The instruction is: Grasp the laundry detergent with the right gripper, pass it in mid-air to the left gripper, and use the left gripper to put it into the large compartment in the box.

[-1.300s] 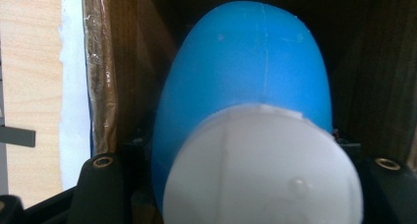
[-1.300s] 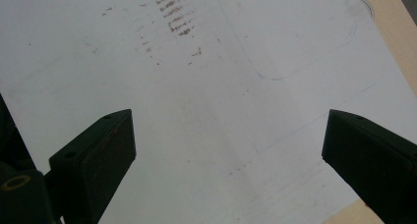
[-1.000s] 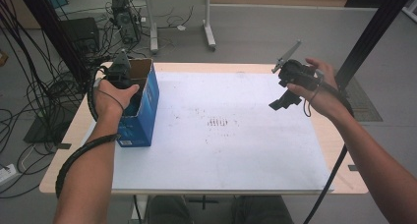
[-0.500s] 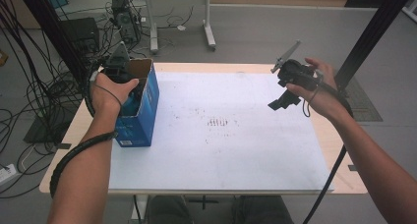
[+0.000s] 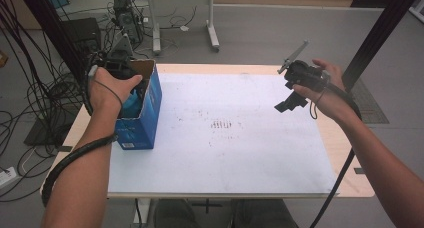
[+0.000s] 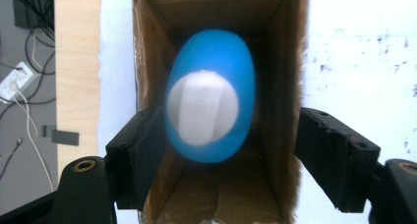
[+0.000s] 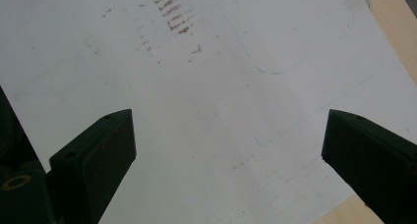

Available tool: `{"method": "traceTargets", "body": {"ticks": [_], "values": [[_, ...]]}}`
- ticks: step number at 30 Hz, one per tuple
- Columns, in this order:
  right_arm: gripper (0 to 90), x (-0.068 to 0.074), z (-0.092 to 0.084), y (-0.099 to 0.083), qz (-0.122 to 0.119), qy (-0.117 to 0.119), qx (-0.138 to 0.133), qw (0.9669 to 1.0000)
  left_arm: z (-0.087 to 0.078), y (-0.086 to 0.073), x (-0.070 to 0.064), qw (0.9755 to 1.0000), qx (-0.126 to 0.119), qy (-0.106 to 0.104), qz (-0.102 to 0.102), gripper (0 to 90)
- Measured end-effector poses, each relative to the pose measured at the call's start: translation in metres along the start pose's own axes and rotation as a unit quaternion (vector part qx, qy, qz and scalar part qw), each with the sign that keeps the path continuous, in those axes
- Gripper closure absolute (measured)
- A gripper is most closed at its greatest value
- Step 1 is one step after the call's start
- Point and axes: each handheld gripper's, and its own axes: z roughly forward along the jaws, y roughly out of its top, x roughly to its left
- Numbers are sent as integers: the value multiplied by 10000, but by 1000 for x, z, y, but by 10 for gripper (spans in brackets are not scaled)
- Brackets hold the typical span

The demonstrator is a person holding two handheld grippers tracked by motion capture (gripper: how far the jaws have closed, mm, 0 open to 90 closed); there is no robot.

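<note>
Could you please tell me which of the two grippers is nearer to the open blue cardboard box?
Left. The left gripper hangs directly over the open blue box, jaws spread; the right gripper is held above the white sheet, well apart.

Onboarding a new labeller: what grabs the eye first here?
The blue egg-shaped object with a white patch, blurred, sits in the open blue cardboard box at the table's left, between the open left tongs. The right tongs hang open above the stained white sheet.

tongs [image 7: 226,160] spread wide above a smudged white sheet [image 7: 206,86].
</note>
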Motion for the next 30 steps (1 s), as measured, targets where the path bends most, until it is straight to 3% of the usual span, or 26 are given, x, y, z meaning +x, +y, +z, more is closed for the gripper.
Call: {"method": "traceTargets", "body": {"ticks": [5,11,16,24,30], "values": [[62,-5,-5,-1,63,-60,27,10000,-15,9,-11,9998,-146,-40,87,243],[62,-13,-9,4,120,-115,93,9998,-21,24,-33,9990,-360,-81,237,207],[62,-17,-11,9,174,-128,158,9996,-22,36,-58,9982,-359,-205,442,182],[64,-19,2,14,217,-78,292,9993,-19,49,-96,9946,-478,-621,684,135],[65,-20,7,11,228,-22,322,9992,-11,53,-115,9928,-483,-691,846,120]]}}
